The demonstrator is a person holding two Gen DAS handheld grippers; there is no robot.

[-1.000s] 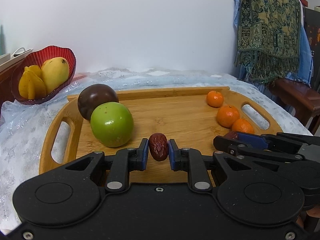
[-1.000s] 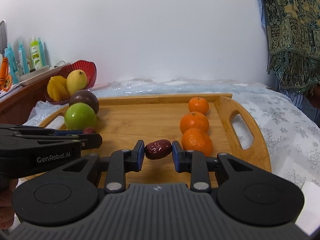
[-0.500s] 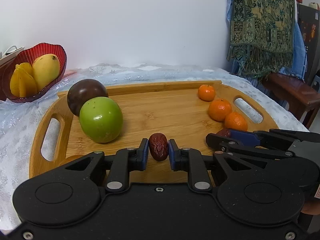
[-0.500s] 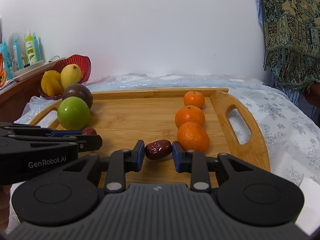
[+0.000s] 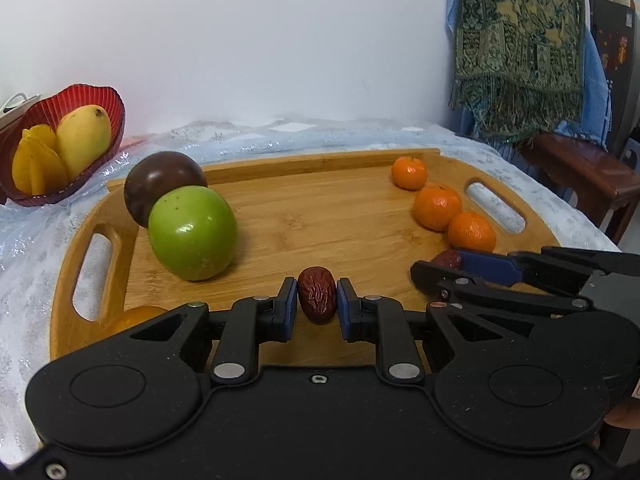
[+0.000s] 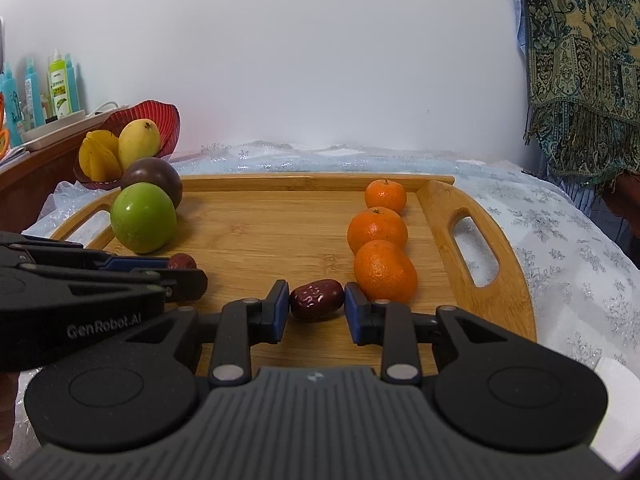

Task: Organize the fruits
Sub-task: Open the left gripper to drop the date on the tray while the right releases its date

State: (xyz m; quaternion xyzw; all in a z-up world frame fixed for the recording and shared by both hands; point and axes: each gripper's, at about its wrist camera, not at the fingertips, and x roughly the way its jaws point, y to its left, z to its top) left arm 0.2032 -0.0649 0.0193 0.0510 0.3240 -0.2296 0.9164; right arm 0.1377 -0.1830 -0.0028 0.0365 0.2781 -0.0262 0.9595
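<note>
While the left gripper (image 5: 317,307) pinches one red date (image 5: 317,294) upright, the right gripper (image 6: 316,309) is opening around another date (image 6: 317,299) lying on the tray (image 6: 516,300), three tangerines (image 6: 385,270) at one o'clock; an orange fruit (image 5: 134,317) hides behind the left gripper's body.

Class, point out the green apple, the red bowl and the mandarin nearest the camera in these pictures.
green apple (image 5: 193,233), left wrist view, middle of its skin.
red bowl (image 5: 114,100), left wrist view, its right rim.
nearest mandarin (image 6: 385,271), right wrist view, centre of its peel.

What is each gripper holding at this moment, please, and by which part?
The left gripper clamps a red date across its sides. The right gripper is opening around another date, which lies on the wooden tray, no longer gripped.
</note>
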